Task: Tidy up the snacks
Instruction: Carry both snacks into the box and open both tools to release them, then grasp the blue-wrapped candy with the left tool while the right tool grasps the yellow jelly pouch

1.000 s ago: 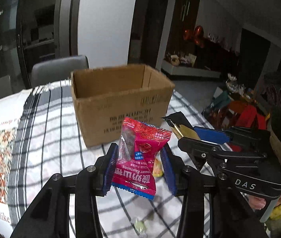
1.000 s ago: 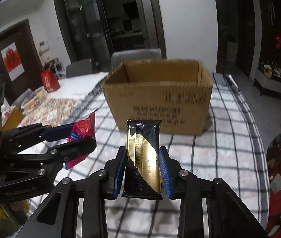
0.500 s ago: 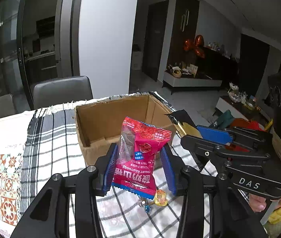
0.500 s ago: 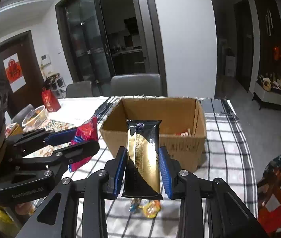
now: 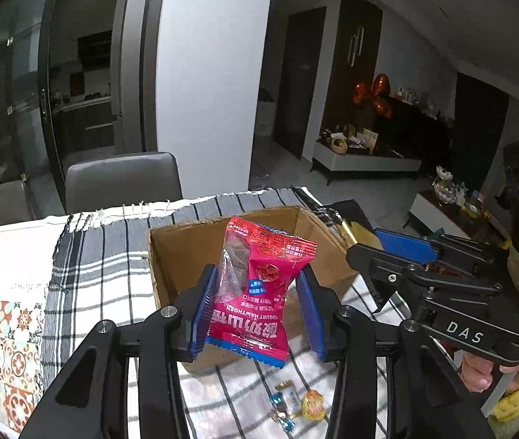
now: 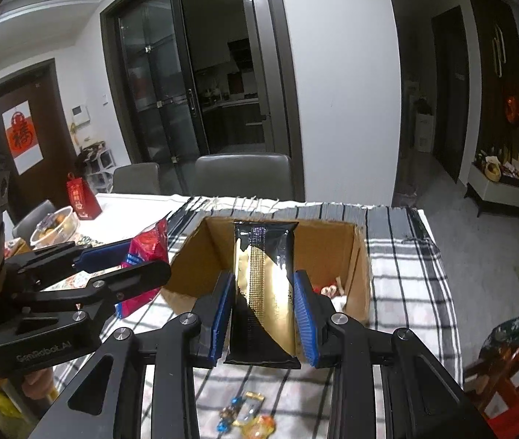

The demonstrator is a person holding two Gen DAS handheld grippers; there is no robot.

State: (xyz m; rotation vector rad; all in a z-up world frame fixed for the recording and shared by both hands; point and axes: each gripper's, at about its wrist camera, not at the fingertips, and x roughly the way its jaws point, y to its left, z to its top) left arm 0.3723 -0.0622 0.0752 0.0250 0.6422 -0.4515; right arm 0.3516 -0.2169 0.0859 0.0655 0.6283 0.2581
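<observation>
My left gripper (image 5: 257,303) is shut on a red hawthorn snack packet (image 5: 259,289), held upright just in front of the near rim of the open cardboard box (image 5: 182,252). My right gripper (image 6: 263,314) is shut on a black and gold snack bar (image 6: 263,285), also upright, before the same box (image 6: 360,274). A few wrapped snacks (image 6: 329,289) lie on the box floor. Each gripper shows in the other's view: the right one (image 5: 398,252) at the right, the left one (image 6: 120,259) at the left with the red packet (image 6: 146,248).
The box stands on a checked cloth (image 5: 102,274) over the table. Small wrapped candies (image 5: 296,404) lie on the cloth below the grippers (image 6: 246,415). Grey chairs (image 5: 124,179) stand behind the table. A red bag (image 6: 82,197) and a lidded food bowl (image 6: 52,225) sit at the far left.
Both grippers have risen and come closer to the box with their snacks, so I now look down into the box. The loose candies on the cloth have come into view below.
</observation>
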